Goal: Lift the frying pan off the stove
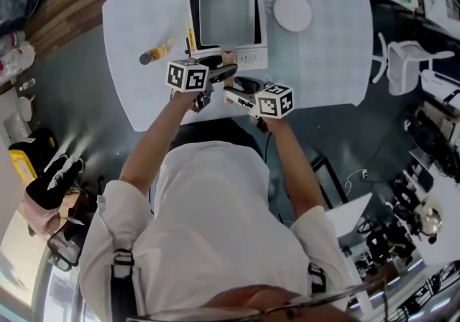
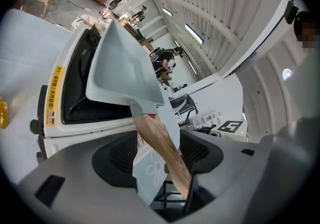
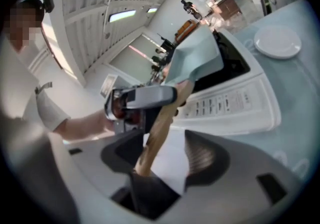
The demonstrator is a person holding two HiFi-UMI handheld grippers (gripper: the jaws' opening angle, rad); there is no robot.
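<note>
A grey square frying pan [image 1: 226, 13] rests on the white stove [image 1: 251, 60] at the table's near middle. Its wooden handle [image 2: 160, 140] points toward me and runs between the jaws of both grippers. My left gripper [image 1: 219, 72] is open: the handle lies close to the right pad [image 2: 200, 153], with a gap on the left. My right gripper [image 1: 241, 87], just behind the left one, is open too. There the handle [image 3: 160, 128] sits near the left pad, with space on its right. The left gripper [image 3: 140, 99] shows ahead in the right gripper view.
A white plate [image 1: 292, 11] lies right of the stove on the pale table [image 1: 323, 62]. A small yellow bottle [image 1: 154, 53] lies on its side to the left. A white chair [image 1: 406, 62] stands off the table's right edge.
</note>
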